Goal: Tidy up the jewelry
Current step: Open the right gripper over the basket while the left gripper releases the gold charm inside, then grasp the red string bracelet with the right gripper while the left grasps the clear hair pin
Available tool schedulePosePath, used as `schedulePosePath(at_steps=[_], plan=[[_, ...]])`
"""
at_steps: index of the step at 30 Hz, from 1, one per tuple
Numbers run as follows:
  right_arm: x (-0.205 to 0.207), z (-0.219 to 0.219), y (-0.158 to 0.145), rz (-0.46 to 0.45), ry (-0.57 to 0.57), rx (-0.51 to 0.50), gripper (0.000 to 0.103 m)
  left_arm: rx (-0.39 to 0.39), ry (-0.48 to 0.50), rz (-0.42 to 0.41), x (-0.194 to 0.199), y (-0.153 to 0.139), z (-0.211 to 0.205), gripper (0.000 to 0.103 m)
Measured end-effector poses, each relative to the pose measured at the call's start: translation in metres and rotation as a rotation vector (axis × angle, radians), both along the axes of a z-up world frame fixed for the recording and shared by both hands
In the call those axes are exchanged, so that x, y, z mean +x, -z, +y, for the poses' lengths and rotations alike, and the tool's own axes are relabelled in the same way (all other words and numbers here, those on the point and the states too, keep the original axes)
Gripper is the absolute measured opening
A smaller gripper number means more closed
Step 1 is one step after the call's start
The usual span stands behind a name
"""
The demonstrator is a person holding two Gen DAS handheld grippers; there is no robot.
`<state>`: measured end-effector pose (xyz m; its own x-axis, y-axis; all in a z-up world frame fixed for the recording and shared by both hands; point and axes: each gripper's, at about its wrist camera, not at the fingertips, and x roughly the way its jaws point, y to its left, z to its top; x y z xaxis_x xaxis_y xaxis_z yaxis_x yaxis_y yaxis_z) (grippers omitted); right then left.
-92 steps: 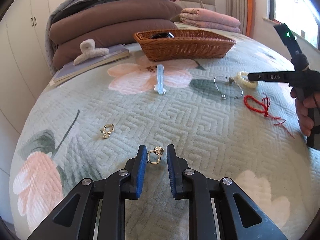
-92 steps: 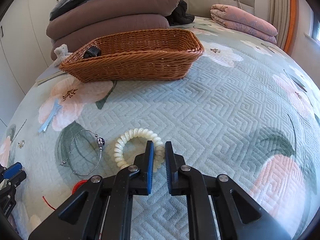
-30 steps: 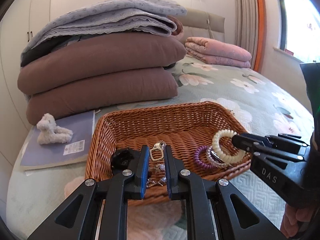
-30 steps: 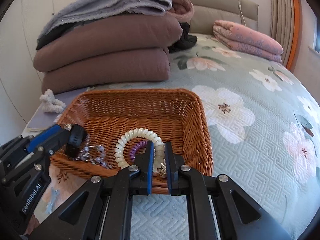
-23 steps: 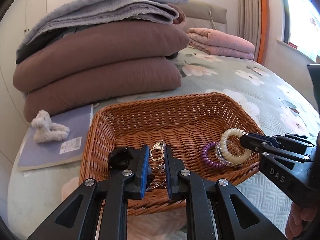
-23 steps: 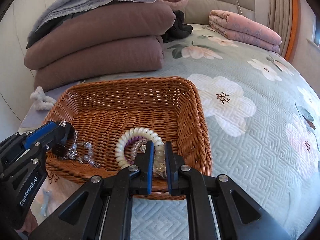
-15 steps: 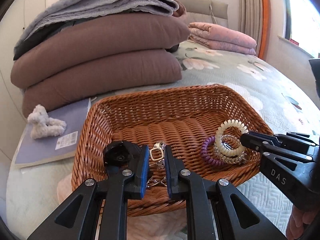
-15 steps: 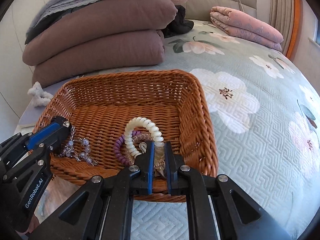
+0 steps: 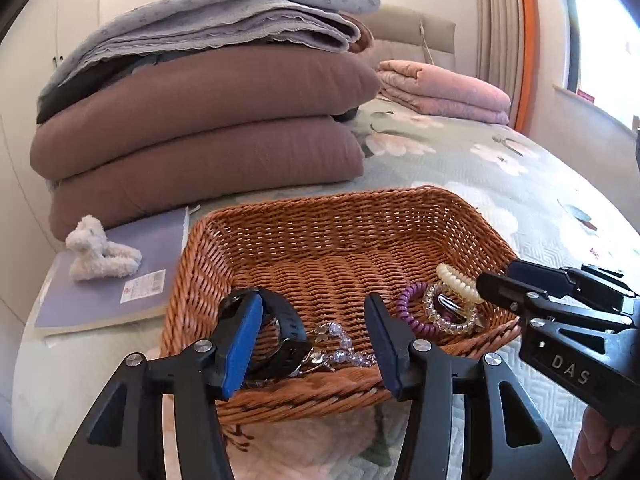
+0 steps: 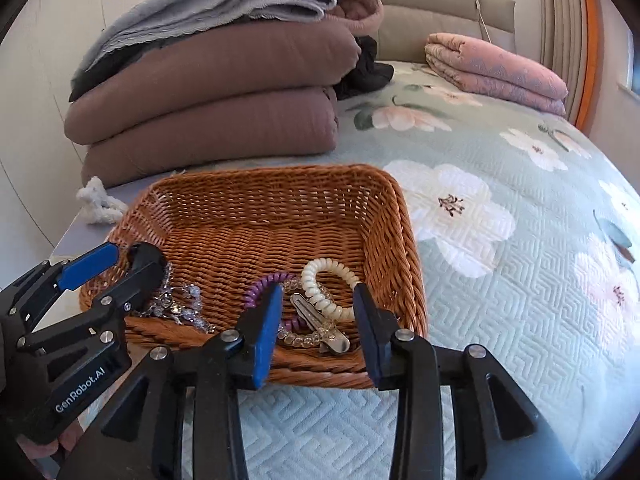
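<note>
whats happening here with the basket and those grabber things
A person is sorting jewelry into a wicker basket on a bed, using handheld tongs in each hand. Both the left tongs and the right tongs are open and empty over the basket's near edge. Inside lie a cream coil bracelet, a purple coil bracelet, a silver hair clip, a black watch and some crystal pieces.

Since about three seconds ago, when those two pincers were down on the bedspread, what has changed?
Both carried their pieces from the bedspread to the wicker basket and let go. The left gripper now stands open, its gold charm dropped among the beads. The right gripper is open too, and the cream spiral bracelet lies in the basket. The folded bedding stayed put.
</note>
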<state>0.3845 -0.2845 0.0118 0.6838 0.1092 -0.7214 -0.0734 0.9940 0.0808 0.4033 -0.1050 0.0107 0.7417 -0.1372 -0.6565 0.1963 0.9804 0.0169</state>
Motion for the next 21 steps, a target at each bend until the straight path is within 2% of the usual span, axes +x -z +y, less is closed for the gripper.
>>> schedulePosePath(at_steps=[7, 14, 21], plan=[[-0.029, 0.008, -0.016, -0.047, -0.031, 0.003, 0.038, 0.001, -0.003, -0.032, -0.030, -0.010, 0.018, 0.054], [-0.076, 0.013, -0.016, -0.062, -0.069, 0.016, 0.038, -0.024, -0.014, -0.067, -0.083, -0.018, 0.052, 0.054], [-0.139, 0.017, -0.009, -0.055, -0.090, 0.051, 0.038, -0.027, -0.015, -0.048, -0.137, -0.001, 0.091, 0.054]])
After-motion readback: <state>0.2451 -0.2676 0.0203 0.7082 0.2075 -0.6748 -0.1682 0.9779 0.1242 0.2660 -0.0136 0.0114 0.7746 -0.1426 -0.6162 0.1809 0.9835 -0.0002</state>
